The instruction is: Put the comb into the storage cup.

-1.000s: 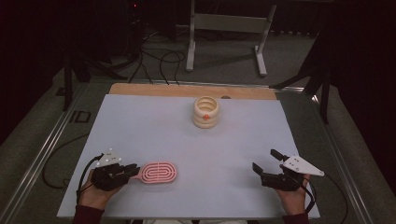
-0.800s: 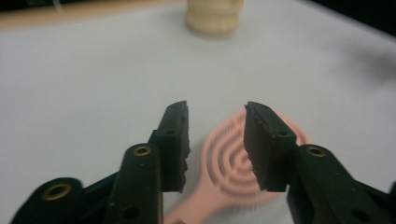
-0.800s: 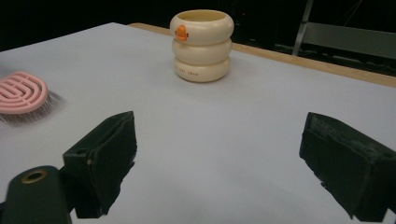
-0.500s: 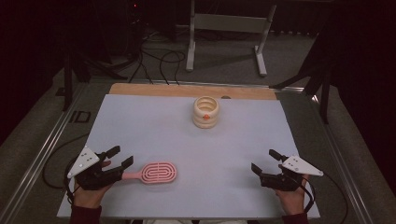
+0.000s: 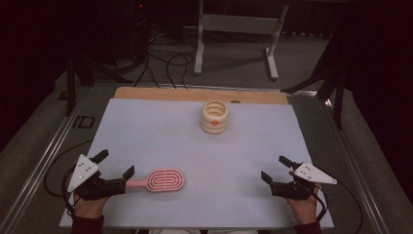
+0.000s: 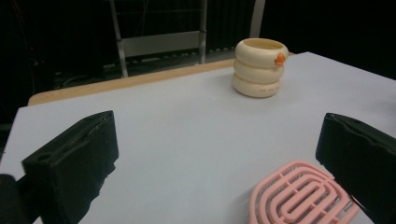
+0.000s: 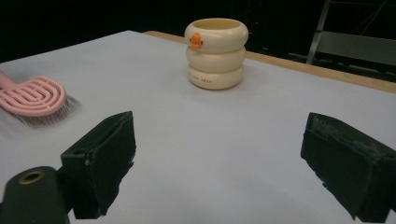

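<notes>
At the lower left of the high view, the left claw (image 5: 116,165) stands wide, its jaws having just been opening, with nothing gripped; one jaw tip sits just beside the handle end of the pink hairbrush (image 5: 160,180), which lies flat on the worktop (image 5: 160,131). At the lower right, the right claw (image 5: 275,168) is also spread wide and empty, and the cream ringed cup (image 5: 215,117) stands upright near the worktop's far edge, above centre.

A cream ribbed holder (image 5: 215,117) of three stacked rings, marked with a small orange spot, stands upright in the upper middle of the pale sheet (image 5: 160,141). A wooden strip (image 5: 160,93) edges the sheet's far side. Beyond it, black cables (image 5: 165,63) and a grey metal stand (image 5: 236,24) occupy the dark floor.
</notes>
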A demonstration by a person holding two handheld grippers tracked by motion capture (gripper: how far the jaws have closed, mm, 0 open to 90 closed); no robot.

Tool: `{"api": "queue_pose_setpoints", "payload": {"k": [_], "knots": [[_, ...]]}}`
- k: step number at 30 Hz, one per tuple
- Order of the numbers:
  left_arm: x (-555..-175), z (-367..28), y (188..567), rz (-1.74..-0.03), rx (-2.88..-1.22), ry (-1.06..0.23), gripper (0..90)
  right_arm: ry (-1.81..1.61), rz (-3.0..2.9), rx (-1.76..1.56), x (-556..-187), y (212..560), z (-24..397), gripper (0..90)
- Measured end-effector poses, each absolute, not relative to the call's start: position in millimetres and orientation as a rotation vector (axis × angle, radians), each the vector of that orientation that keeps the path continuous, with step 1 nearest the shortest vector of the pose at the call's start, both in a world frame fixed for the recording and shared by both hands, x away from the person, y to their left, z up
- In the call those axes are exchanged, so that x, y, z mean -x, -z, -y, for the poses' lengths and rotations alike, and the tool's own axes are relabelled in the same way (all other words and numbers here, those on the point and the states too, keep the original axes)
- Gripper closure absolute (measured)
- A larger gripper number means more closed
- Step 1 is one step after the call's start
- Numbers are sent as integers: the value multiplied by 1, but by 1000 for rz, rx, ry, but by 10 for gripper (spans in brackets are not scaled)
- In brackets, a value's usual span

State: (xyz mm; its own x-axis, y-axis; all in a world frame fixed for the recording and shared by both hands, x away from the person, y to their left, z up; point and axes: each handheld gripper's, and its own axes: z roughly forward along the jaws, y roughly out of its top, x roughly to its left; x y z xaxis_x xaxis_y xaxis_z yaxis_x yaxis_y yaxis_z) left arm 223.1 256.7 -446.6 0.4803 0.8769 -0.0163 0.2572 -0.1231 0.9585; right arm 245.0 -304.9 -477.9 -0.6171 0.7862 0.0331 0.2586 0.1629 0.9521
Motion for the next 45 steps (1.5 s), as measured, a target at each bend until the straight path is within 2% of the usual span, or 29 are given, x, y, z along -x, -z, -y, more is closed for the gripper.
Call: {"api": "queue_pose_setpoints", "payload": {"k": [5,19,40,45], "knots": [[-222,-261,448,-998,-1640,-760,0,-1473,-1963,-995,-245,479,309,99],[-224,-261,448,-977,-1672,-691,0,-1459,-1973,-1000,-246,479,309,99],[-235,-248,446,-918,-1842,-620,0,-1458,-1974,-1003,-247,480,307,100],[-238,-247,444,-916,-1865,-637,0,-1454,-1984,-997,-247,480,305,99]]}}
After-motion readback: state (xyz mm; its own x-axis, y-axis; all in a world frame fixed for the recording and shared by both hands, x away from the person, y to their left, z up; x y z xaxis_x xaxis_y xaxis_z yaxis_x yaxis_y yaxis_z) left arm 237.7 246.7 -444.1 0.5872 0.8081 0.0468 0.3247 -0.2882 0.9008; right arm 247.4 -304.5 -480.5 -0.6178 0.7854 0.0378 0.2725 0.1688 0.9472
